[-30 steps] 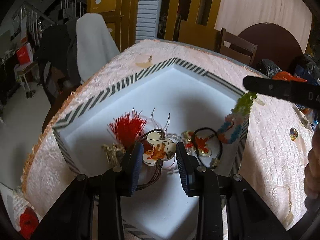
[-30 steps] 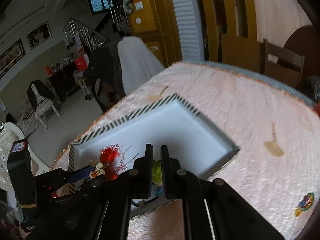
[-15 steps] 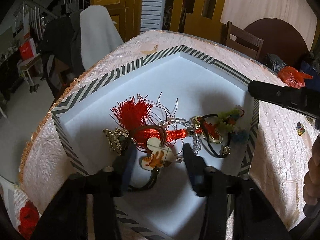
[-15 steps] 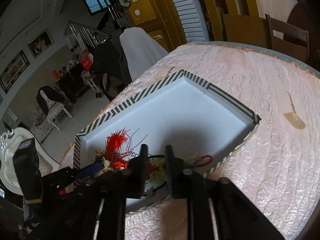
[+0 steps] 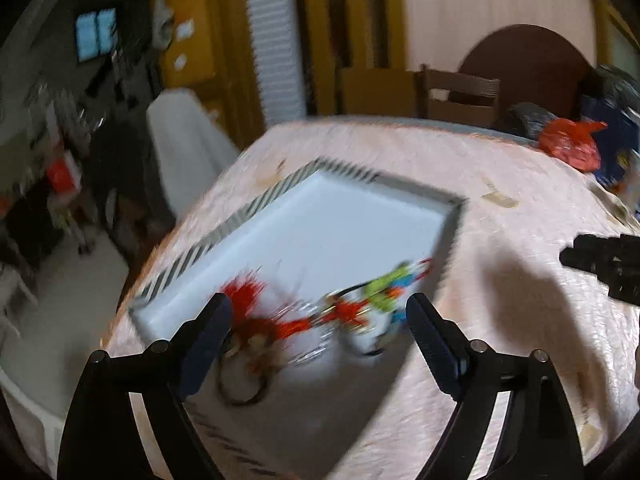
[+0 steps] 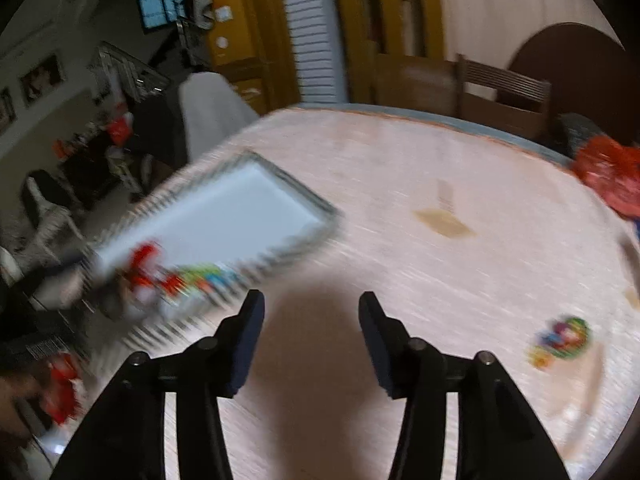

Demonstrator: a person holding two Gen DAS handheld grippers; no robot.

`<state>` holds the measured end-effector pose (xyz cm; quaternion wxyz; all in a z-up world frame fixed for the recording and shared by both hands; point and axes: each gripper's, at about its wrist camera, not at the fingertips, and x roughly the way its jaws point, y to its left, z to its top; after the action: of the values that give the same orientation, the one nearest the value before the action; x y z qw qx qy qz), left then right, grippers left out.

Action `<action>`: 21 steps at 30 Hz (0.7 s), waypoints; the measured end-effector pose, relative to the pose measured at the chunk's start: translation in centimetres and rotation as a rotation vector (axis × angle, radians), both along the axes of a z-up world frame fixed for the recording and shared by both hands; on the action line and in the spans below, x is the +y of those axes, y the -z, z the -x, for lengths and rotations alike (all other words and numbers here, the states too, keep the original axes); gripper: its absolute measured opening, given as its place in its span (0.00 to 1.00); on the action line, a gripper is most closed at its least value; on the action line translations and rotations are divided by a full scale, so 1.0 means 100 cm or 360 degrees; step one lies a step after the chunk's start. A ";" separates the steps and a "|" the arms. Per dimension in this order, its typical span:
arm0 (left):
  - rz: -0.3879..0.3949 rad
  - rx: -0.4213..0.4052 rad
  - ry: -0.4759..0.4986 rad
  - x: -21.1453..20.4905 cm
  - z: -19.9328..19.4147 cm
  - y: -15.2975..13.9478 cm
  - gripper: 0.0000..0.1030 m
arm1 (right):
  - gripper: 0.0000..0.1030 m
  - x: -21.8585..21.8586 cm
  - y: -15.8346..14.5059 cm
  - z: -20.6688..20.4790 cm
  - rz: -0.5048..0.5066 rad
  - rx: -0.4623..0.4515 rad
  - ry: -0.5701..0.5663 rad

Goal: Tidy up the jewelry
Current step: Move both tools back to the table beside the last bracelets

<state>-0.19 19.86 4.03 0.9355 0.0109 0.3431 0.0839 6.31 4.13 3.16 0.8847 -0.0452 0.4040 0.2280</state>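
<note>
A white tray with a striped rim lies on the pink tablecloth; it also shows in the right wrist view. In its near corner lie a red tassel ornament and a green and blue beaded piece, both blurred. My left gripper is open and empty above the tray's near corner. My right gripper is open and empty over bare cloth right of the tray. A small multicoloured trinket lies on the cloth to the right gripper's right.
A red plastic bag sits at the table's far right edge. Flat gold fan-shaped pieces lie on the cloth beyond the tray. A wooden chair stands behind the table. The right gripper's tip shows in the left wrist view.
Both grippers opened wide and pulled back from the tray. The beaded piece left the right gripper and now lies in the tray. The right gripper swung right over the bare cloth.
</note>
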 end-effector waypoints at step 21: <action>0.0177 0.0385 0.0692 -0.241 -0.093 0.055 0.94 | 0.50 -0.248 0.039 0.028 0.0041 0.0106 0.0790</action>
<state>9.14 -4.25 -1.47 0.8828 0.0428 0.4462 -0.1402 3.50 -20.63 -0.77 0.8992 0.0516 0.4344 0.0001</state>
